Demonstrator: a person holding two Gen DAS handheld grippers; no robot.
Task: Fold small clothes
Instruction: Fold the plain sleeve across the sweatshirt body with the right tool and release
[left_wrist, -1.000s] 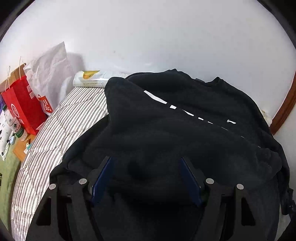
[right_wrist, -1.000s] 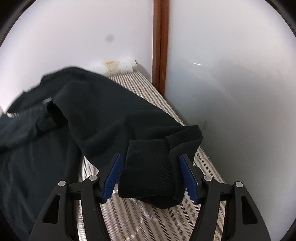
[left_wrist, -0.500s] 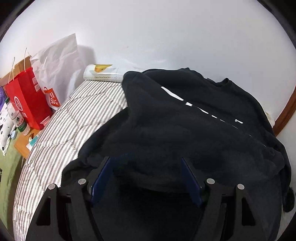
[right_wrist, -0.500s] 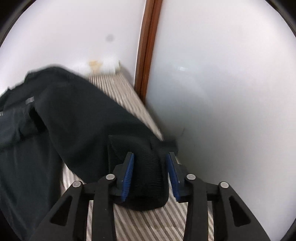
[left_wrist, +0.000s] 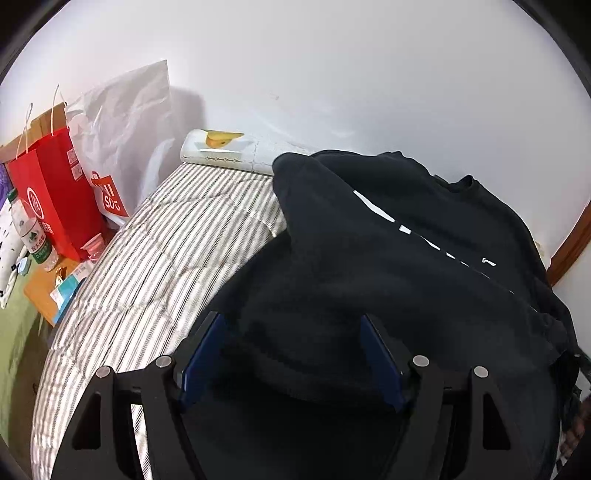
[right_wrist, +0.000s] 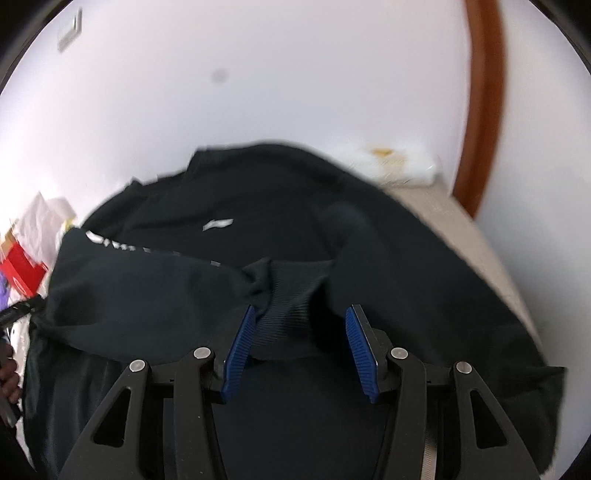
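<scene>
A black sweatshirt with white print lies on the striped bed, its left sleeve folded over the body. My left gripper hovers low over its near part, jaws wide, with dark fabric bulging between the pads; no pinch shows. In the right wrist view the sweatshirt fills the middle. The ribbed sleeve cuff lies across the body, between the jaws of my right gripper. These jaws are opening. The cuff still touches the left pad and stands clear of the right pad.
A white pillow lies at the head of the bed against the wall. A red bag, a white bag and a bottle stand beside the bed on the left. A brown door frame rises at the right.
My right gripper closed on the cuff at the bed's right edge, carried it left over the sweatshirt's body, and its jaws now stand wider. The left gripper slid a little across the fabric.
</scene>
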